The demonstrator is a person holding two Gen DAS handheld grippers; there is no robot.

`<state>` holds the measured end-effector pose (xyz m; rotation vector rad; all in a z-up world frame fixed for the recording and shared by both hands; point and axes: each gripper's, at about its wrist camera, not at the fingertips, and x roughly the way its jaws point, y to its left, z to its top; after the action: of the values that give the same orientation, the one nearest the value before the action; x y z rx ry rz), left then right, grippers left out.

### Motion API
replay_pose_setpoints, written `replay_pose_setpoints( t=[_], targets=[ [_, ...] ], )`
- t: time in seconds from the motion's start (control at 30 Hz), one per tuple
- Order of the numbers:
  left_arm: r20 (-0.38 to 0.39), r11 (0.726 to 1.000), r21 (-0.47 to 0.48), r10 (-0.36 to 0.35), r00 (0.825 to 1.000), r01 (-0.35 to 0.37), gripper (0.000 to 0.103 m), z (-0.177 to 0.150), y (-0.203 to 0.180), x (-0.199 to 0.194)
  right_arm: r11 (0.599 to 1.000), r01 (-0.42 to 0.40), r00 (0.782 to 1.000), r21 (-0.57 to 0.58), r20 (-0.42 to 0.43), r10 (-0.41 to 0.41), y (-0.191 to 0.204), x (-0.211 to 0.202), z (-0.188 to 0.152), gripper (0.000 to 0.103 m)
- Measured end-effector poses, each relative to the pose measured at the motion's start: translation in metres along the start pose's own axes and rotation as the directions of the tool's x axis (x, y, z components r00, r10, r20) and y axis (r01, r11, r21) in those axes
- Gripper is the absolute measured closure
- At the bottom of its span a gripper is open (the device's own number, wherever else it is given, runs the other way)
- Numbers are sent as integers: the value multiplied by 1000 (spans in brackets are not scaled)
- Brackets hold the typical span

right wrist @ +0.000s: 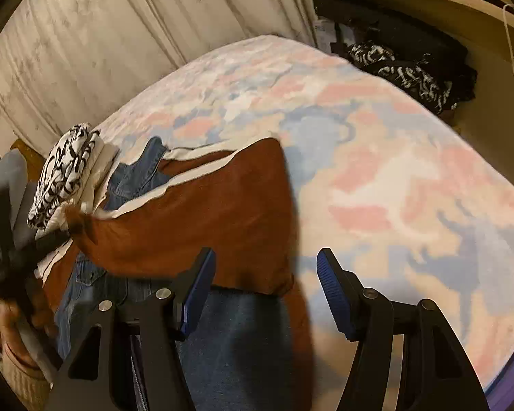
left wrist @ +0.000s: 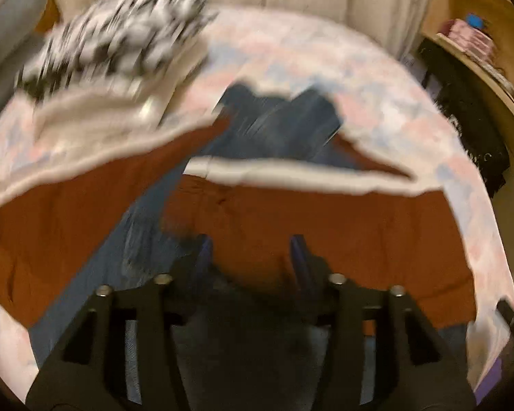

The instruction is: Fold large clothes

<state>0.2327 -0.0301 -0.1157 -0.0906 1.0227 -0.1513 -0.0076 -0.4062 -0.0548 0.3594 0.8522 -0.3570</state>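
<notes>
The left hand-held gripper hangs with jaws apart and empty directly over the rust garment. The right hand-held gripper, also apart and empty, straddles its right edge. The garment runs leftward across the bed, over jeans, so the left is nearer.

My left gripper points steeply downward, its blue-padded fingers standing apart (the whole left wrist view is smeared with blur, so I can't tell whether the pads press on anything). My right gripper also tilts downward, its ribbed blue pads well apart with nothing pinched between them. In the right wrist view my left hand wraps the other tool's handle, a knitted cuff at my wrist.
</notes>
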Motion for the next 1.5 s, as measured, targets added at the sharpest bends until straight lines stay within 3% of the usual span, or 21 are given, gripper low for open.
replay_pose_setpoints(
  t=[0.07, 0.17, 0.23, 0.3, 0.5, 0.53, 0.57, 0.6, 0.67, 0.7, 0.8, 0.9, 1.0, 1.07, 1.17, 1.23, 1.3, 1.43, 1.5],
  targets=[
    [-52, 999, -32, -37, 998, 35, 54, -9, 22, 7, 1000, -6, 1000, -18, -17, 6, 4, 5, 3, 41],
    [-90, 992, -90, -94, 991, 86, 50, -11, 50, 12, 998, -45, 998, -42, -51, 43, 11, 16, 14, 31],
    [-105, 986, -120, -130, 986, 118, 43, 0, 65, 20, 996, -79, 994, -52, -74, 75, 15, 26, 26, 22],
    [-120, 983, -114, -154, 981, 141, 40, 7, 73, 27, 994, -100, 990, -51, -102, 94, 20, 41, 42, 21],
    [-188, 989, -67, -139, 972, 129, 40, 35, 69, 73, 997, -80, 979, 1, -188, 79, 13, 126, 94, 21],
    [-188, 991, -55, -132, 973, 124, 41, 38, 64, 77, 999, -48, 978, 6, -202, 48, 10, 143, 100, 21],
    [-180, 991, -46, -130, 975, 124, 51, 38, 62, 77, 999, -30, 976, 19, -216, 34, 5, 158, 104, 21],
    [-173, 992, -23, -127, 977, 125, 69, 40, 56, 77, 999, -23, 973, 35, -231, 30, 1, 170, 106, 21],
    [-140, 996, 48, -65, 988, 72, 74, 44, 40, 78, 997, -24, 963, 78, -268, 44, -9, 193, 105, 23],
    [-113, 995, 77, -49, 992, 58, 78, 46, 33, 76, 996, -22, 962, 82, -269, 44, -11, 199, 107, 32],
    [-51, 991, 128, -37, 998, 43, 83, 54, 18, 66, 999, -49, 975, 18, -218, 51, -7, 194, 115, 96],
    [7, 987, 152, -47, 999, 45, 83, 57, 9, 59, 999, -30, 994, 38, -105, 34, -16, 177, 122, 100],
    [-31, 982, 190, 32, 999, -26, 83, 48, 6, 76, 999, 22, 990, 35, -138, -17, -21, 192, 120, 100],
    [-63, 983, 179, 48, 997, -36, 83, 42, 11, 85, 999, 22, 984, 30, -179, -17, -20, 202, 118, 99],
    [-45, 991, 131, 21, 999, -15, 83, 42, 24, 75, 996, -16, 982, 90, -187, 33, -24, 192, 125, 78],
    [-13, 992, 116, 52, 999, -50, 83, 44, 32, 66, 993, -40, 989, 111, -137, 55, -24, 176, 127, 55],
    [0, 991, 111, 69, 998, -69, 83, 44, 37, 62, 995, -40, 995, 91, -86, 48, -19, 158, 130, 49],
    [-20, 985, 153, 86, 996, -82, 82, 40, 37, 57, 998, -40, 997, 37, -67, 43, -6, 137, 128, 48],
    [-46, 981, 177, 94, 995, -84, 74, 35, 40, 53, 1000, -18, 997, -8, -75, 18, 3, 130, 123, 48]
  ],
)
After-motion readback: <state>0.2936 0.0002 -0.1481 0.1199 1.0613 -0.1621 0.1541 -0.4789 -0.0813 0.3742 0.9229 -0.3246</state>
